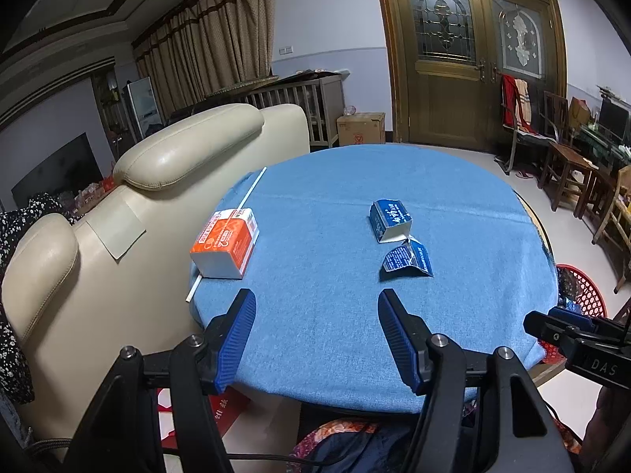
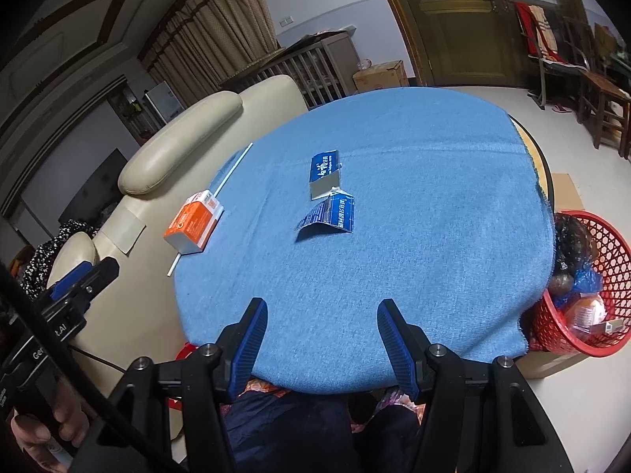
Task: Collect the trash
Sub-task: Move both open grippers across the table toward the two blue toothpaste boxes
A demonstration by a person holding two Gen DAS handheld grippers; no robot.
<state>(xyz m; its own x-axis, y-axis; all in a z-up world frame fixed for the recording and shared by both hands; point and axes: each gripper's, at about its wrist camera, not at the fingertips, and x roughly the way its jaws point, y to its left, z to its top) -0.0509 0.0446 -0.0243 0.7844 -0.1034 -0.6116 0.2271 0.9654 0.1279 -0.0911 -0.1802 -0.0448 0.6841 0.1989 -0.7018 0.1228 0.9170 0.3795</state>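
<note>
1. Left wrist view: the left gripper (image 1: 315, 311) is held released and empty over the near edge of the blue table (image 1: 327, 335). Bare cloth is left ahead of it. An orange carton (image 1: 224, 242) is seen at the left edge, over a straw (image 1: 252, 187); a blue carton (image 1: 390, 220) and a torn piece (image 1: 406, 261) lie mid-table.

2. Right wrist view: the right gripper (image 2: 322, 321) is likewise released and empty. A red basket (image 2: 583, 287), holding trash, is set beside the table's right edge.

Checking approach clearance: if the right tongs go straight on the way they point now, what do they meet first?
Probably bare blue cloth: the right tongs are open, empty and angled down at the table. The torn blue wrapper lies further along that line, the blue carton behind it. Depth is unclear in this fisheye view.
</note>
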